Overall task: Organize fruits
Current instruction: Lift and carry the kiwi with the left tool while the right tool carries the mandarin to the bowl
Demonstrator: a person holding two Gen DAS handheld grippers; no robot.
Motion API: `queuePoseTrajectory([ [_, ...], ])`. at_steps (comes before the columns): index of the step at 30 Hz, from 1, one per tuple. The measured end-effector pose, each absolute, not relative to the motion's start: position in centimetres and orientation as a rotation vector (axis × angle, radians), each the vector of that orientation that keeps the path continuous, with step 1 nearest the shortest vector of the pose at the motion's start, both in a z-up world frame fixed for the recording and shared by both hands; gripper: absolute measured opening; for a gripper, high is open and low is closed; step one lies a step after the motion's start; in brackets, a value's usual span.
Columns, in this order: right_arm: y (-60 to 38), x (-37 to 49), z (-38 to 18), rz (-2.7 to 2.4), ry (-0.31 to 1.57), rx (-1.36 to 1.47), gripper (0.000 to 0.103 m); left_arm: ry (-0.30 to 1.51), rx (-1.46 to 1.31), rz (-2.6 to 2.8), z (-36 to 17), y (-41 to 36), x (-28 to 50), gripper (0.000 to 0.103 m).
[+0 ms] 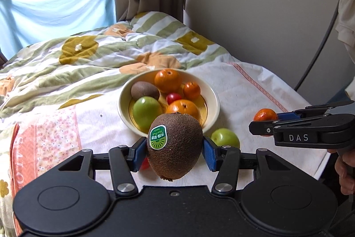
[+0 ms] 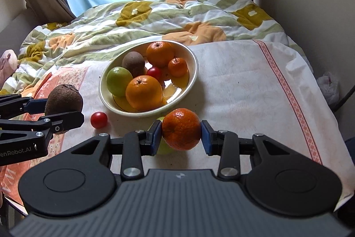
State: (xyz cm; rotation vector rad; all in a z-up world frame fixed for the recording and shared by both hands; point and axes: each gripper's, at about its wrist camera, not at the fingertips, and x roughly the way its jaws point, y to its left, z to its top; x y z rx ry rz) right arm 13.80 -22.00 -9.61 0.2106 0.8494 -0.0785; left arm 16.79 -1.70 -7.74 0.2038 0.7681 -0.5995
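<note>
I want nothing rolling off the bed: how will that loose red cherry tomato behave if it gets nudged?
The cherry tomato is small, round and glossy, so it would likely roll at a light touch. It lies on soft cloth, which may slow it. Its thin-looking skin suggests the tongs could squash it if they closed hard.

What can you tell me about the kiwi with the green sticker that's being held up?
The kiwi is brown, fuzzy and egg-shaped, with a green and white oval sticker on its side. It hangs stem end down, clamped between the blue pads of the left gripper, which press on its two sides. Nothing else touches it. It is held above the cloth, just in front of the cream bowl of fruit. It looks whole and unbruised.
</note>
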Motion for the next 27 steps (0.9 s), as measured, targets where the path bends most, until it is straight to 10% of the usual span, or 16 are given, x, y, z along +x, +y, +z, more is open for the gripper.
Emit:
queuePoseTrajectory([
  [27,-28.7,27.4,-11.3,0.26,0.899,0.143,0.052,0.822,0.188,-0.37,-9.3,-11.6,28.2,0.057],
])
